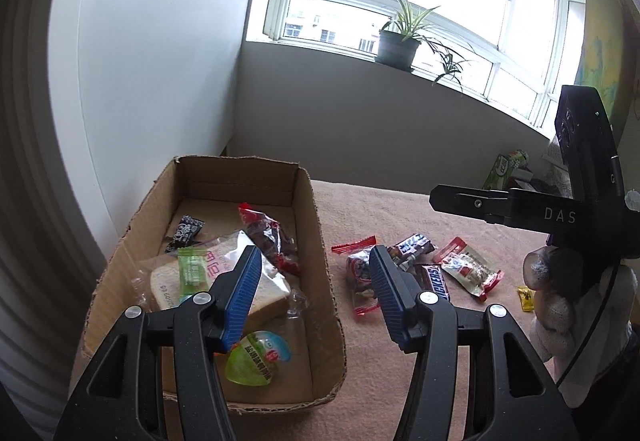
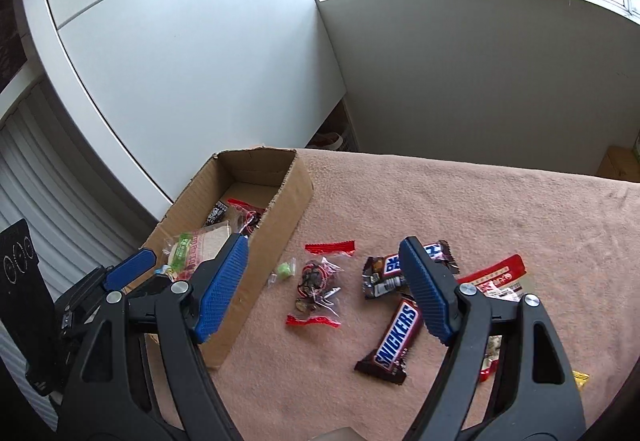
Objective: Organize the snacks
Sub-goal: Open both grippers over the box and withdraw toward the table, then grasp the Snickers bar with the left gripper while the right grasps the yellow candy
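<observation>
A cardboard box (image 1: pixel 316 225) sits on the pink cloth; it also shows in the right wrist view (image 2: pixel 292 197). Inside lie wrapped bread (image 1: pixel 264 293), a green jelly cup (image 1: pixel 256 357), a green candy (image 1: pixel 192 269), a red-ended date pack (image 1: pixel 272 237) and a black sachet (image 1: pixel 186 231). My left gripper (image 1: pixel 316 273) is open and empty over the box's right wall. My right gripper (image 2: pixel 324 273) is open and empty above loose snacks: a Snickers bar (image 2: pixel 396 337), another chocolate bar (image 2: pixel 384 273), a clear red-ended pack (image 2: pixel 316 281), a small green candy (image 2: pixel 285 271) and a red-and-white pack (image 2: pixel 500 277).
A small yellow candy (image 2: pixel 580 379) lies at the cloth's right edge. A white cabinet (image 2: pixel 180 41) stands behind the box. A potted plant (image 1: pixel 400 41) is on the windowsill. The right gripper's body (image 1: pixel 560 209) and gloved hand are right of the snacks.
</observation>
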The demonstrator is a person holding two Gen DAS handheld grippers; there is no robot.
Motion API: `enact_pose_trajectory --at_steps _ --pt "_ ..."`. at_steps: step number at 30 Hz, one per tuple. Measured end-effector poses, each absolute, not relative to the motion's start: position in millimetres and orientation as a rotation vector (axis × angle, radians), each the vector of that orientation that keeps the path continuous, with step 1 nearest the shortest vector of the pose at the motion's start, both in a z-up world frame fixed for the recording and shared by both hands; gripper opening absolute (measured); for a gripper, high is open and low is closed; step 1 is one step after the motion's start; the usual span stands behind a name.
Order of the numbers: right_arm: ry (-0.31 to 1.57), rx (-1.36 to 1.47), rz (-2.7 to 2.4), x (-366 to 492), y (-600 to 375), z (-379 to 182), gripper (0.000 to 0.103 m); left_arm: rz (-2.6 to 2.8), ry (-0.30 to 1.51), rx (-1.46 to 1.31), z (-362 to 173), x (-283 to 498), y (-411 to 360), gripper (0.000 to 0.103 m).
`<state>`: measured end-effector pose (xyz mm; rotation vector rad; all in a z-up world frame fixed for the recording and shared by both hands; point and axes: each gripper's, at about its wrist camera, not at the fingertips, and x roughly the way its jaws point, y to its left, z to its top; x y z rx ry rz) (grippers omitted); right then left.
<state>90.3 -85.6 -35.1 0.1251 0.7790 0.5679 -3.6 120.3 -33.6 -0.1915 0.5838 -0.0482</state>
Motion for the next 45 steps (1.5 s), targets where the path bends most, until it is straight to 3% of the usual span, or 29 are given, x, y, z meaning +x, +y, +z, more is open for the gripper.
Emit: enact_pose_trajectory --at_steps 19,23,34,40,45 --pt "0.914 0.221 0.299 65.5 -257.4 -101.1 0.08 -0.248 0.745 -0.11 -62.9 34.7 4.8 0.055" --pt "0.961 0.271 0.315 53.4 -269.4 -120.4 0.07 -0.257 0.785 -0.102 -73.5 43.5 -8.9 0.055" --pt "0.957 0.091 0.268 51.1 -236.9 -131.2 0.06 -0.21 0.855 -0.079 -94.8 68.0 -16.4 0.055" --pt "0.945 0.03 0.24 51.1 -229.6 -131.7 0.053 -0.215 0.891 -0.097 -102.3 79.3 -16.2 0.048" --pt "0.937 0.002 0.218 49.8 -229.7 -131.5 0.04 -0.213 0.909 -0.081 -107.1 84.3 -21.6 0.039"
